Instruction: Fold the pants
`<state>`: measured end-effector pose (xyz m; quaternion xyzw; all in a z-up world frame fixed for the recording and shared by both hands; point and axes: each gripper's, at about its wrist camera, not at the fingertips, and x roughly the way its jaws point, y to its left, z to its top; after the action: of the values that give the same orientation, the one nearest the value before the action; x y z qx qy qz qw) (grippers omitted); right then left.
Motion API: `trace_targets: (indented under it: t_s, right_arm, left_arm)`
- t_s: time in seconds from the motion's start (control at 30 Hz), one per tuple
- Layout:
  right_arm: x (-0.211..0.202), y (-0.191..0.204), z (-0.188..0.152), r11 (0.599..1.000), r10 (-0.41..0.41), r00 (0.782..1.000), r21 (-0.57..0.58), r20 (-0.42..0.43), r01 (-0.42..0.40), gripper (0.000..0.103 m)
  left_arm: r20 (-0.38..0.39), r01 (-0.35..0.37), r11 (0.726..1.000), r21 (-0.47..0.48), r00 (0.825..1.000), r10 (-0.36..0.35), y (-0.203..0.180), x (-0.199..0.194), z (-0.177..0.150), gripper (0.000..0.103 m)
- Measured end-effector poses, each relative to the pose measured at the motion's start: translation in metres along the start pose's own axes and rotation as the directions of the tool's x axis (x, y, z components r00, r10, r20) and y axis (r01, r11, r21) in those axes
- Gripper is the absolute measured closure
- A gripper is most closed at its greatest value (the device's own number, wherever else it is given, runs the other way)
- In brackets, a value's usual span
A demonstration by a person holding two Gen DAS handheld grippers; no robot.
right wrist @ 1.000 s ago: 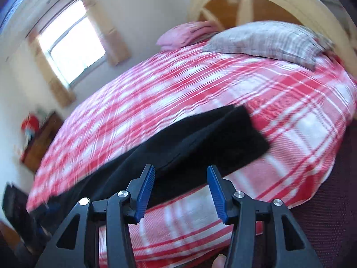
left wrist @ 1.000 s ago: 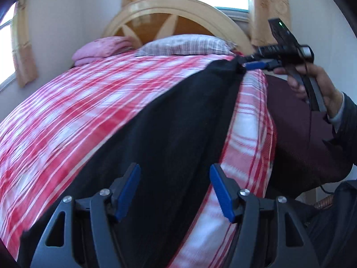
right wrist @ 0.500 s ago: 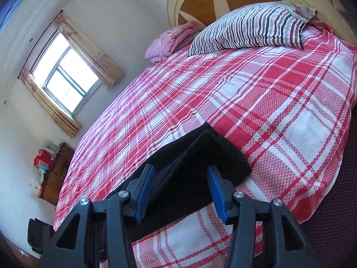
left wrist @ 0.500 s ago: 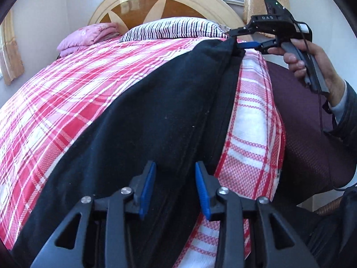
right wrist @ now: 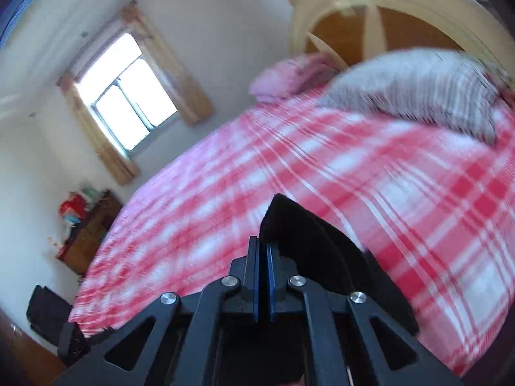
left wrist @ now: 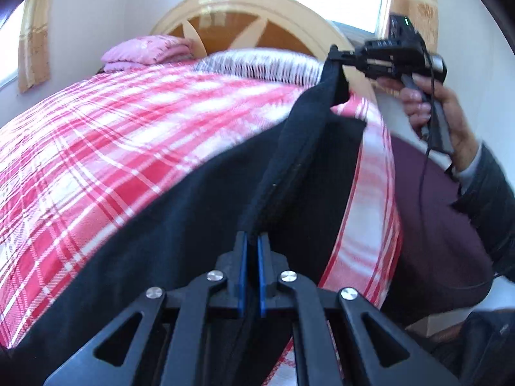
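No lettering is legible in either view. The black body of the right gripper [left wrist: 391,56], seen from the left wrist camera, bears pale marks, too blurred to make out.

So the pants [left wrist: 199,212] are plain black, kind of a thick soft fabric, laid out long across the red-and-white plaid bed [left wrist: 96,148]. Most of them lie flat, but the edge nearest the bed's side is pulled up off the sheet into a taut ridge, pinched at both ends. In the right wrist view one lifted end [right wrist: 299,231] sticks up in a rounded point.
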<state>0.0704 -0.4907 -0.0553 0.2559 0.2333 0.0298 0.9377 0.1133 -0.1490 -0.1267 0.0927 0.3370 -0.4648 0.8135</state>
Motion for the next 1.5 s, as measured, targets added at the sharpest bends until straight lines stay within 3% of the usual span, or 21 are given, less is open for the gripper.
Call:
trace_targets:
  t_s: [0.1,0.2,0.3,0.53,0.83,0.97,1.03,1.2,1.3,1.37,1.43,1.5]
  right_arm:
    - [-0.011,0.001,0.01,0.996,0.093,0.994,-0.011,0.053,-0.092,0.099]
    - [-0.01,-0.02,-0.003,0.997,0.065,0.998,0.042,0.021,-0.066,0.099]
    - [-0.01,-0.057,-0.03,0.993,-0.01,0.999,0.118,-0.041,0.015,0.099]
    - [-0.022,-0.102,-0.066,0.974,-0.015,0.998,0.227,-0.056,0.028,0.099]
    - [-0.041,-0.09,-0.068,0.98,0.031,0.999,0.197,-0.031,-0.025,0.099]
    - [-0.039,-0.099,-0.074,0.978,-0.032,0.998,0.204,-0.058,0.043,0.099]
    - [-0.04,-0.112,-0.081,0.967,-0.024,0.998,0.252,-0.063,0.04,0.099]
    - [-0.052,-0.101,-0.077,0.976,-0.004,1.0,0.22,-0.024,0.009,0.099]
    - [-0.062,-0.1,-0.073,0.977,-0.053,0.999,0.209,-0.005,0.053,0.101]
    - [-0.062,-0.11,-0.076,0.971,-0.084,0.996,0.224,-0.027,0.088,0.101]
    - [-0.062,-0.116,-0.078,0.963,-0.125,0.991,0.237,-0.041,0.132,0.1]
    - [-0.063,-0.12,-0.079,0.957,-0.097,0.994,0.269,-0.055,0.109,0.1]
  left_arm:
    - [0.043,0.021,1.0,-0.017,0.999,-0.02,0.002,-0.009,0.004,0.096]
    - [0.012,0.054,0.999,-0.003,0.998,-0.054,-0.007,-0.001,-0.003,0.096]
    - [-0.04,0.077,0.997,0.017,0.996,-0.077,-0.016,0.011,-0.012,0.096]
    - [-0.081,0.082,0.996,0.047,0.994,-0.078,-0.026,0.02,-0.02,0.096]
    - [-0.009,0.093,0.995,0.018,0.996,-0.093,-0.018,0.002,-0.016,0.096]
    - [-0.028,0.097,0.995,0.011,0.995,-0.096,-0.014,0.008,-0.021,0.096]
    - [-0.038,0.107,0.994,0.009,0.994,-0.106,-0.016,0.01,-0.026,0.097]
    - [-0.03,0.095,0.995,0.03,0.995,-0.094,-0.022,0.011,-0.03,0.096]
    - [-0.024,0.064,0.997,0.043,0.998,-0.063,-0.024,0.011,-0.028,0.095]
    - [-0.023,0.041,0.998,0.038,0.999,-0.04,-0.024,0.013,-0.026,0.086]
    - [-0.021,0.027,0.999,0.038,0.999,-0.026,-0.024,0.015,-0.024,0.063]
    - [-0.005,-0.001,0.998,0.056,1.0,0.002,-0.027,0.015,-0.02,0.047]
